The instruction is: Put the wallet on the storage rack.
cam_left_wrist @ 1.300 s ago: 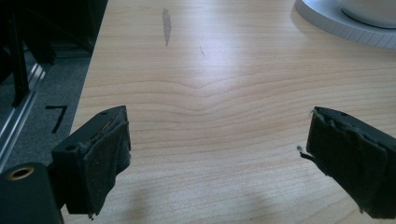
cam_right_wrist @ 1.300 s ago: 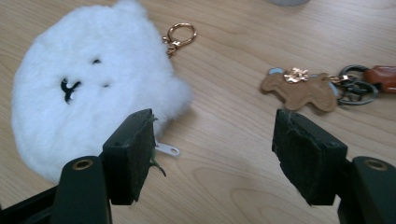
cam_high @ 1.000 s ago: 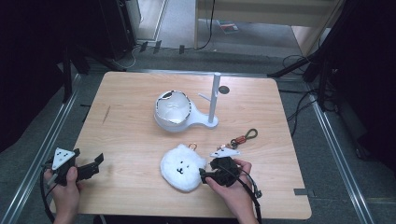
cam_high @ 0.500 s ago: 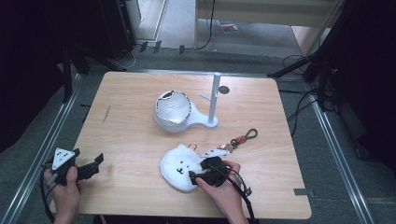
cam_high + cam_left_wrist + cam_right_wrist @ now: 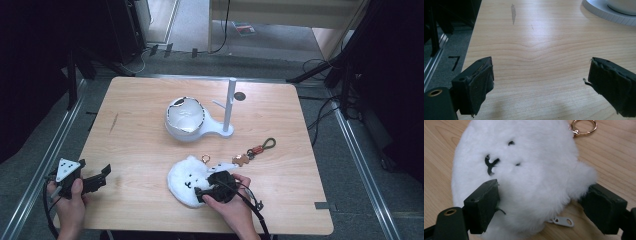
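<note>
Plush pouch (image 5: 187, 179) lies just beside keychain (image 5: 255, 150), near white stand (image 5: 227, 107).

On the wooden desk (image 5: 125, 140) stands a white stand (image 5: 227, 107) with a bowl-like round base (image 5: 185, 120), and a keychain (image 5: 257, 149) with a dark loop lies nearer its right side.

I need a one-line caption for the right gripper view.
Open right gripper straddling a fluffy white plush face pouch on the wooden table.
</note>
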`<move>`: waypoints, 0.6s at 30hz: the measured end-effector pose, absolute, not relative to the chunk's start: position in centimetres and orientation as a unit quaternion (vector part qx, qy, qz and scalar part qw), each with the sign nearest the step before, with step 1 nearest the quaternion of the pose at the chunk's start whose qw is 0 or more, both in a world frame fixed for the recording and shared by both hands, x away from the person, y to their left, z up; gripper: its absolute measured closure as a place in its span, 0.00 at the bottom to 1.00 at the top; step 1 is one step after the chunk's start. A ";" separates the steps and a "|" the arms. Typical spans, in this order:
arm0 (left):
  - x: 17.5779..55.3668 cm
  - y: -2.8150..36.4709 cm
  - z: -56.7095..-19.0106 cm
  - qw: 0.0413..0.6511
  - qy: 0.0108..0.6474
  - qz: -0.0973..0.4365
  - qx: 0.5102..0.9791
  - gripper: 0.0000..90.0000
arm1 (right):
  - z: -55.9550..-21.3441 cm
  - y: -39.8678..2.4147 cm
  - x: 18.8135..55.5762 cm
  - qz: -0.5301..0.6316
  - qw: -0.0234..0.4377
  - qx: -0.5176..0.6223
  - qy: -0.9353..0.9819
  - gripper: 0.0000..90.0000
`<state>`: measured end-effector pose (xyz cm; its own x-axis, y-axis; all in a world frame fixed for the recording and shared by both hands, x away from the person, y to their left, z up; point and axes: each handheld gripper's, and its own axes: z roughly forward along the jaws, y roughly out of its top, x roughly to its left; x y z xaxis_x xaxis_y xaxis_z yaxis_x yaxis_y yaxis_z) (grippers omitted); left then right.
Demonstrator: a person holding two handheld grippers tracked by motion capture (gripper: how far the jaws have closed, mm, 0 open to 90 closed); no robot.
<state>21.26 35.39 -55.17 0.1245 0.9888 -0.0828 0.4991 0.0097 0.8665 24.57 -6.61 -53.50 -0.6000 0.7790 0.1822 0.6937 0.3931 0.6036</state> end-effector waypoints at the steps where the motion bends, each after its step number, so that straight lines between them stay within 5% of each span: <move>1: 21.3 35.4 -55.2 0.400 0.587 0.306 0.634 0.08 | -53.5 -6.5 24.5 0.326 0.070 0.439 0.834 0.20; 18: 21.3 35.4 -55.2 0.400 0.587 0.307 0.634 0.08 | -53.6 -5.1 23.3 0.326 0.113 0.428 0.835 0.66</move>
